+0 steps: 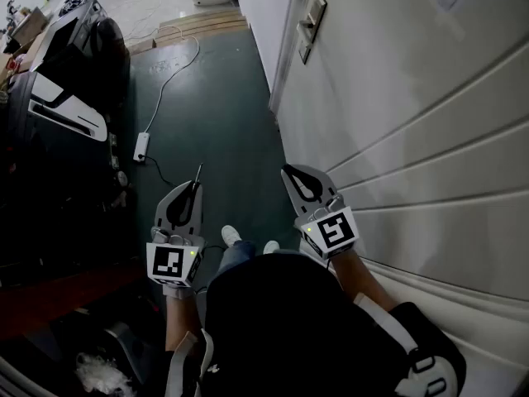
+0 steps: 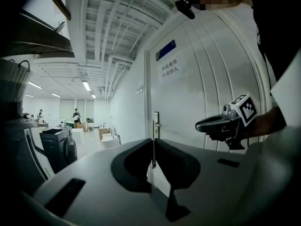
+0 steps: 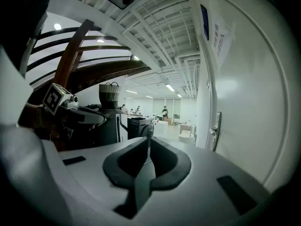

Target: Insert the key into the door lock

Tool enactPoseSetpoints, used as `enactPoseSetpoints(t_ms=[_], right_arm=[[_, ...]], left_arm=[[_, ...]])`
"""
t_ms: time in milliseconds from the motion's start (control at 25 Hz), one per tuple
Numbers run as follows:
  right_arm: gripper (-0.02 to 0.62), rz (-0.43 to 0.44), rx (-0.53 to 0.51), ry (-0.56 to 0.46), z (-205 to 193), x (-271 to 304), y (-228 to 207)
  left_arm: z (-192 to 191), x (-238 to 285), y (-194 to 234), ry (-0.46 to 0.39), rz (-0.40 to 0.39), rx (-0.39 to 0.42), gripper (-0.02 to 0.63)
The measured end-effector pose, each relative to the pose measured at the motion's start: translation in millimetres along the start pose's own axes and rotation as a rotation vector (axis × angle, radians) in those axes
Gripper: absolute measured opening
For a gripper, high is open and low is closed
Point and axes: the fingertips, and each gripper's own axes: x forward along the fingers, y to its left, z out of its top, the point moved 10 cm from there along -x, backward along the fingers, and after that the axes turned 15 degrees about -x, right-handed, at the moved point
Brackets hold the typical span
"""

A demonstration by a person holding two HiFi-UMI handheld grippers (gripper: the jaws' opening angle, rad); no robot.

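My left gripper (image 2: 153,142) has matte dark grey jaws with curved, scooped faces. They're pressed tight on the key (image 2: 153,155), a thin flat metal strip standing upright in the seam, its tip poking out past the jaw ends. My right gripper (image 3: 148,140) has the same moulded plastic build. Its jaws are together with only a hairline slit, and nothing is in them. The door (image 1: 413,122) is smooth white with raised horizontal ribs, close on my right side. The lock (image 1: 312,23) is a narrow rectangular metal plate with a lever handle. It sits at the door's edge by the frame, well ahead of both grippers, and the key isn't touching it. Both grippers hang over the floor (image 1: 223,114), which is flat dark green, with a thin pale cable (image 1: 169,81) snaking across it.
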Motion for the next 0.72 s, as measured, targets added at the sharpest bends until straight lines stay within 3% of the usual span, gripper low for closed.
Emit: enactPoseSetpoints(t_ms=[280, 720], right_arm=[[0.028, -0.019, -0.02, 0.01, 10.8, 32.1, 1.1], [0.028, -0.078, -0.084, 0.04, 33.9, 114.6, 21.9]], left_arm=[[5.0, 11.1, 28.5, -0.029, -0.031, 0.042, 0.028], [12.9, 21.4, 120.7, -0.039, -0.077, 0.001, 0.028]])
